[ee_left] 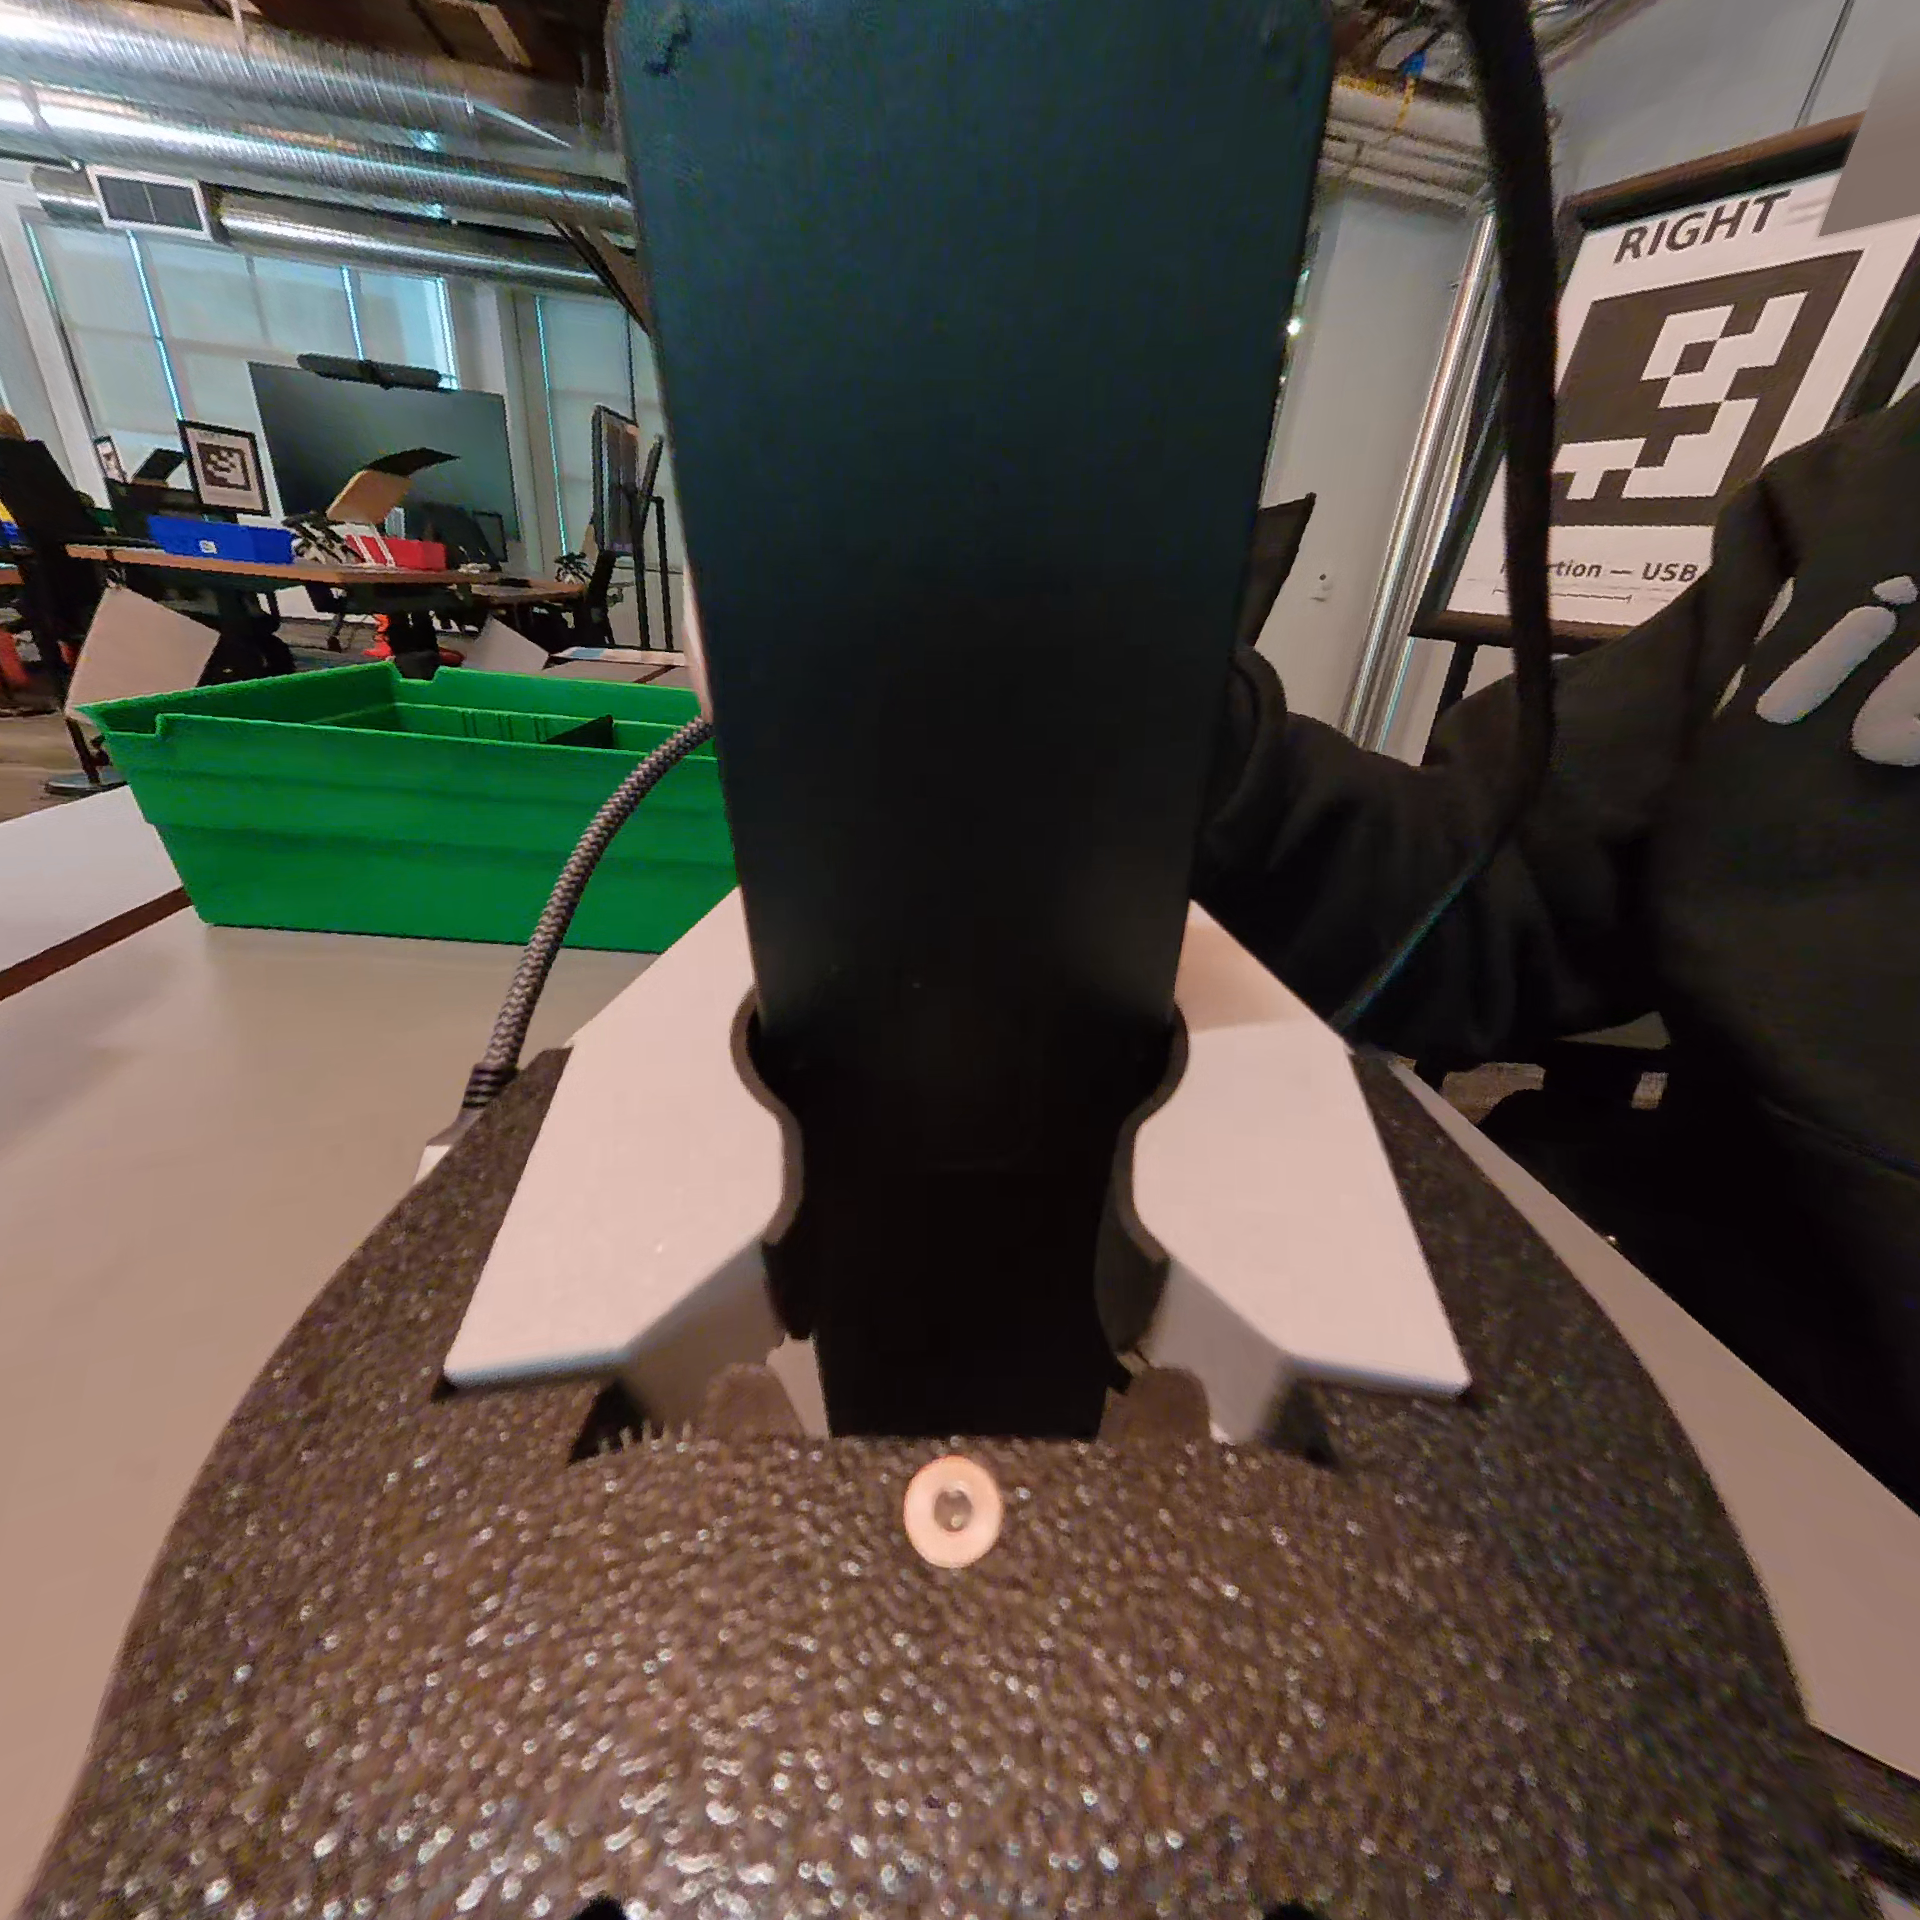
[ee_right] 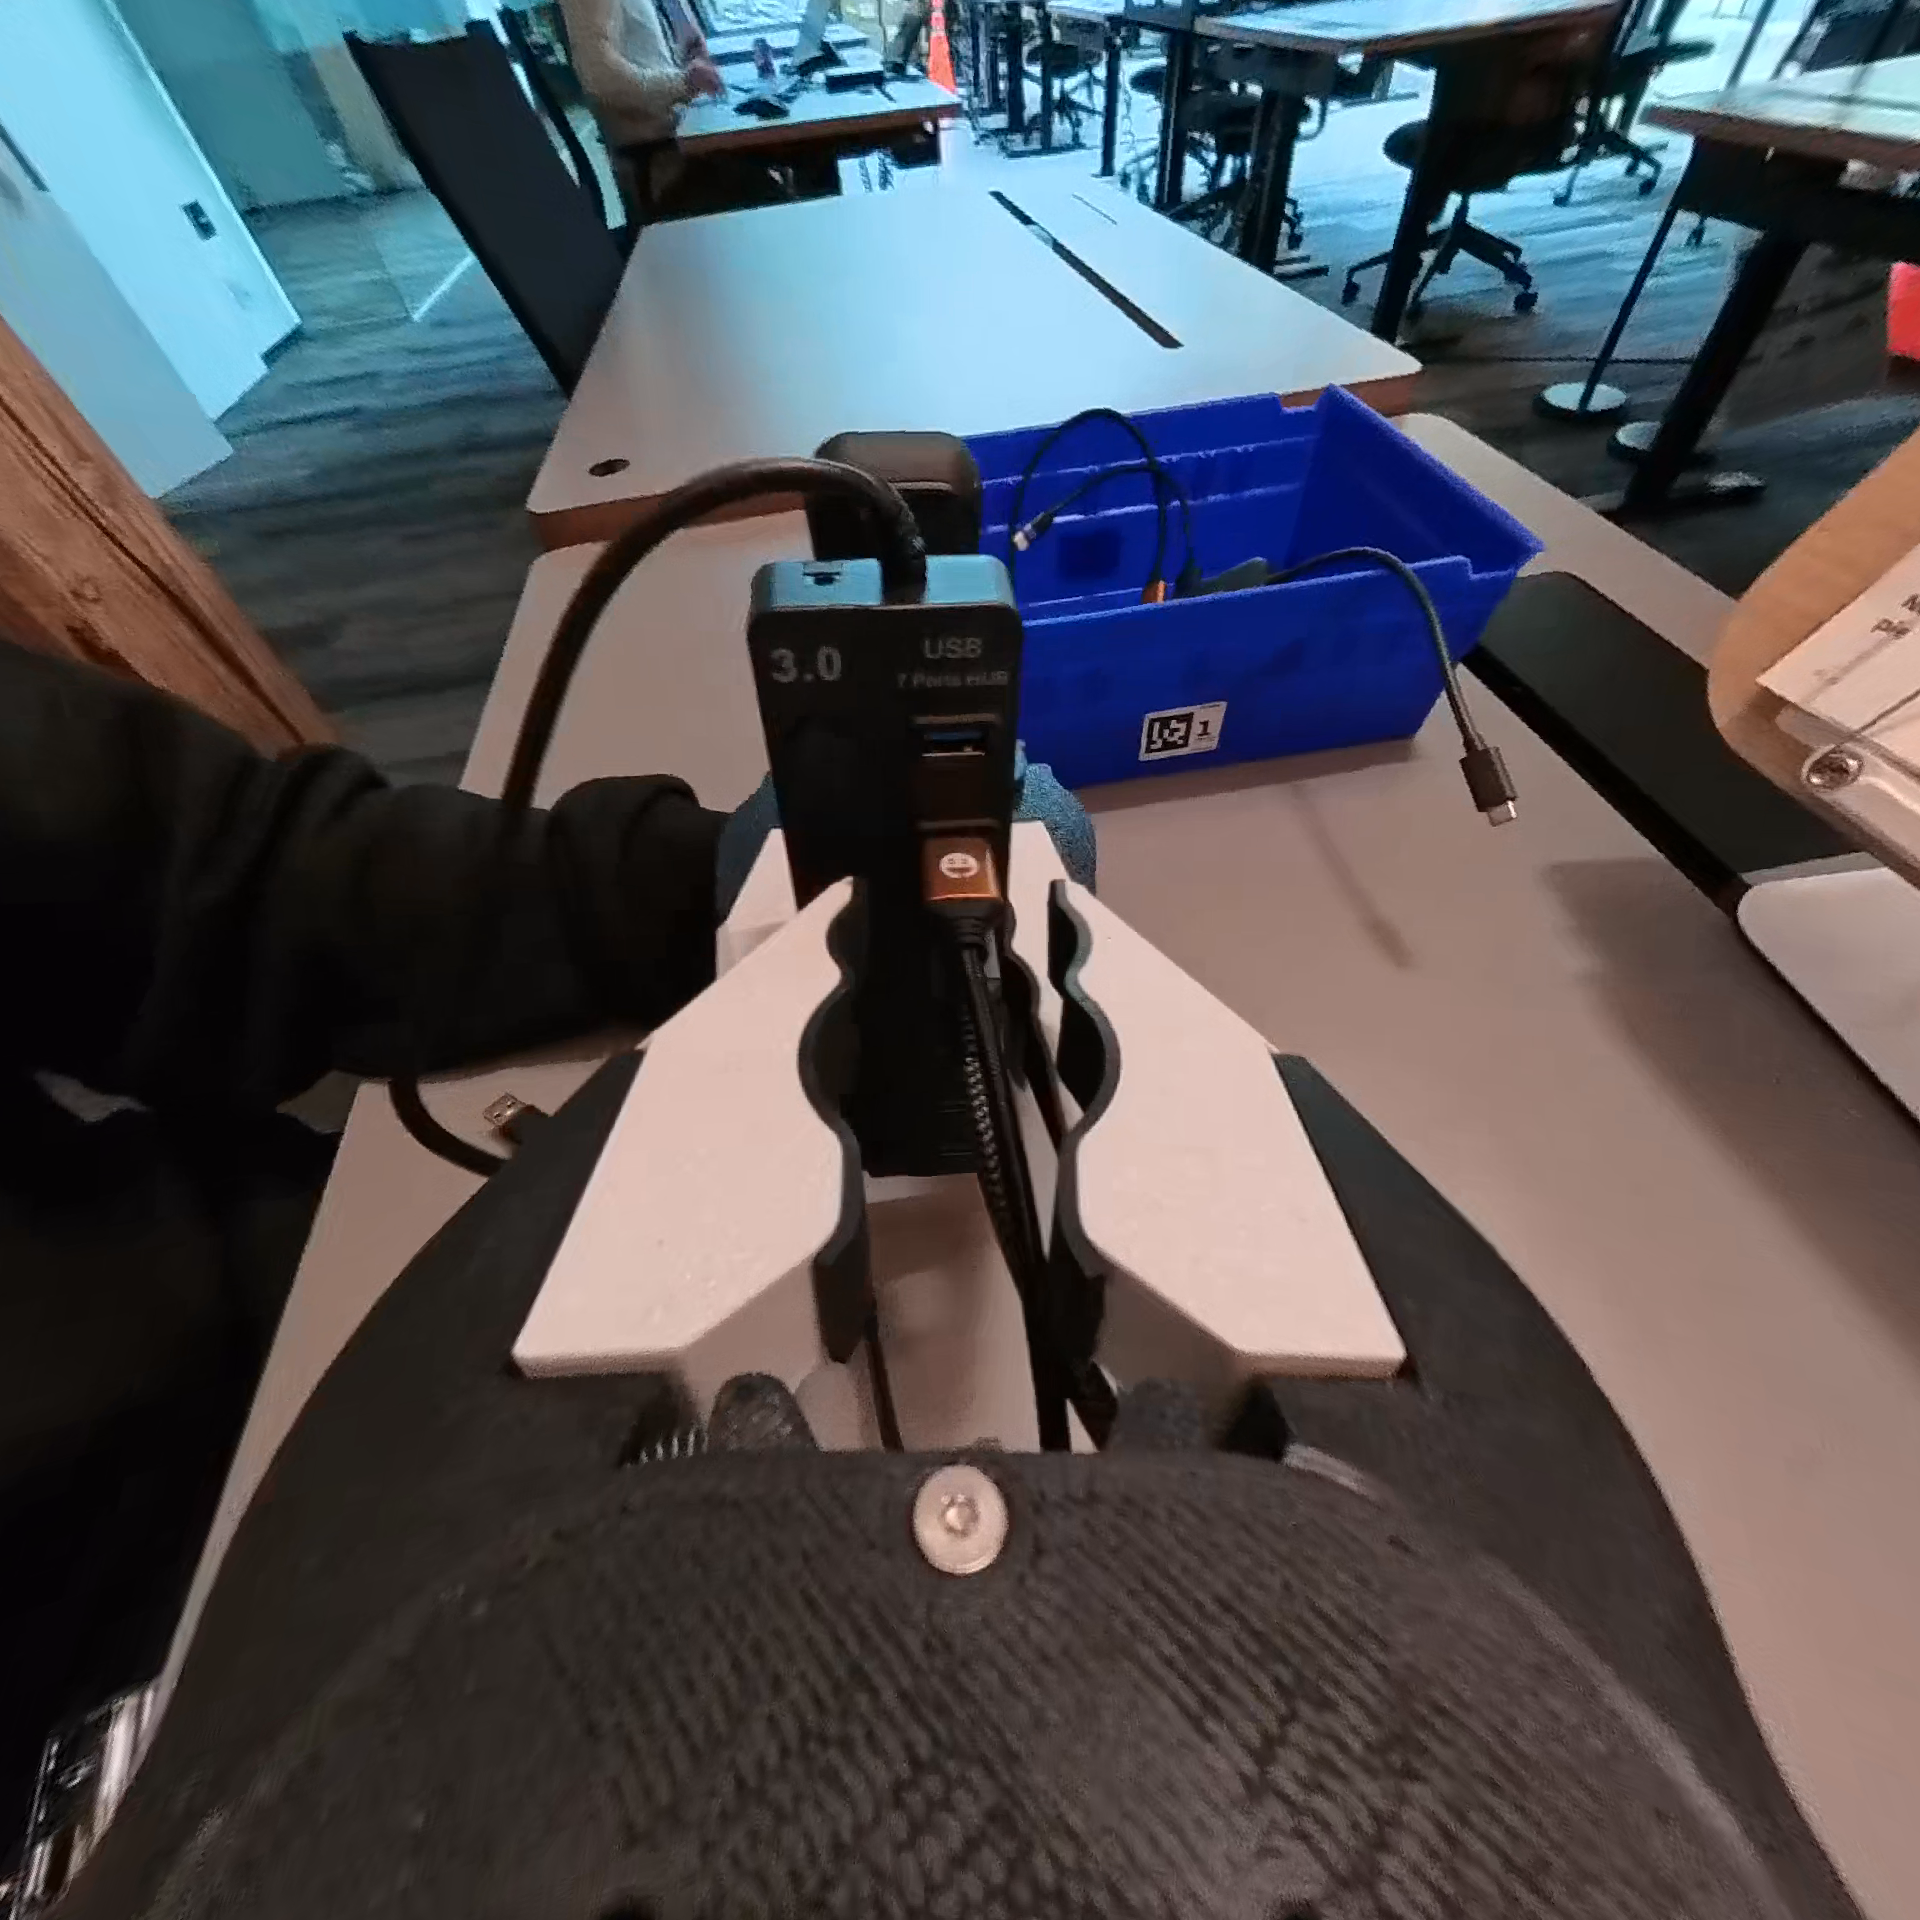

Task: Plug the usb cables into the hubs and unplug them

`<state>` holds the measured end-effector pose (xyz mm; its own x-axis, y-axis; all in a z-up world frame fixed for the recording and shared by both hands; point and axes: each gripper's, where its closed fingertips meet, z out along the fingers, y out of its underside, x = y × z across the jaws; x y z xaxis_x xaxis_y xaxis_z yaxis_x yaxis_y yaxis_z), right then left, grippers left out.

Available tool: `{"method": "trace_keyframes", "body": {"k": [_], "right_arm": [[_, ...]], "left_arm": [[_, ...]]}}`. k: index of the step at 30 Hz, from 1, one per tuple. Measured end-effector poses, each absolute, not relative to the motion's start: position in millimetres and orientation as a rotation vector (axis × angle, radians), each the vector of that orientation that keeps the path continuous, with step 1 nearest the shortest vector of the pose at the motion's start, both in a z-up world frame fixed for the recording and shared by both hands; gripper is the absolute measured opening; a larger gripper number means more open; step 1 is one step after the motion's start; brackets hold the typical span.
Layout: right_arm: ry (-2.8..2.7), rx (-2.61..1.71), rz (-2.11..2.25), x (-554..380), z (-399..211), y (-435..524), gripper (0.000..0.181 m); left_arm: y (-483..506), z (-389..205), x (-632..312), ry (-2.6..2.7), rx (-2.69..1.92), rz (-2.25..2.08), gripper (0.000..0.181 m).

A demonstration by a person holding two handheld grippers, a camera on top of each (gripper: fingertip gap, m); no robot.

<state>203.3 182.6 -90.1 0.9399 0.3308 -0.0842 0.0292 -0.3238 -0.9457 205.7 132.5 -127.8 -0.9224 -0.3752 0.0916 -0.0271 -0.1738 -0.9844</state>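
Note:
A black USB hub (ee_left: 966,571) stands upright between my left gripper's (ee_left: 966,1018) white fingers, which are shut on its lower part. In the right wrist view the hub's (ee_right: 831,748) port face shows. An orange-collared USB plug (ee_right: 961,868) sits in one of its ports, and its grey braided cable (ee_right: 987,1091) runs back between my right gripper's (ee_right: 951,899) fingers. The right jaws stand apart around the hub and cable, with a gap on the right side. The braided cable (ee_left: 561,914) trails left onto the table. The hub's own thick black lead (ee_right: 623,540) loops left.
A green bin (ee_left: 416,821) stands on the table at far left. A blue bin (ee_right: 1299,665) holds more cables, and one black cable end (ee_right: 1486,779) hangs out onto the grey table (ee_right: 1351,987). A black sleeve (ee_right: 312,914) is at left. A marker board (ee_left: 1704,395) stands at the right.

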Motion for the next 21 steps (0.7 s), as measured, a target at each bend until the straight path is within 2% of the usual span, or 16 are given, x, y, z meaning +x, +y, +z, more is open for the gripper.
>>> {"method": "trace_keyframes", "body": {"k": [4, 13, 17, 21], "right_arm": [[-0.269, -1.859, 0.354, 201.5, -87.2, 191.0, 0.014], [-0.278, -1.848, 0.455, 205.5, -78.1, 195.8, 0.014], [-0.168, -1.787, 0.419, 243.5, -56.7, 164.5, 0.014], [-0.166, -1.841, 0.276, 263.6, -56.2, 150.7, 0.014]], "left_arm": [[137.1, -126.0, 206.7, 1.814, -0.477, -2.189, 0.062], [165.1, -107.1, 208.0, 1.647, -0.532, -2.176, 0.062], [208.9, -97.2, 209.4, 1.509, -0.631, -2.106, 0.062], [194.6, -89.9, 205.9, 1.511, -0.568, -2.144, 0.062]]}}
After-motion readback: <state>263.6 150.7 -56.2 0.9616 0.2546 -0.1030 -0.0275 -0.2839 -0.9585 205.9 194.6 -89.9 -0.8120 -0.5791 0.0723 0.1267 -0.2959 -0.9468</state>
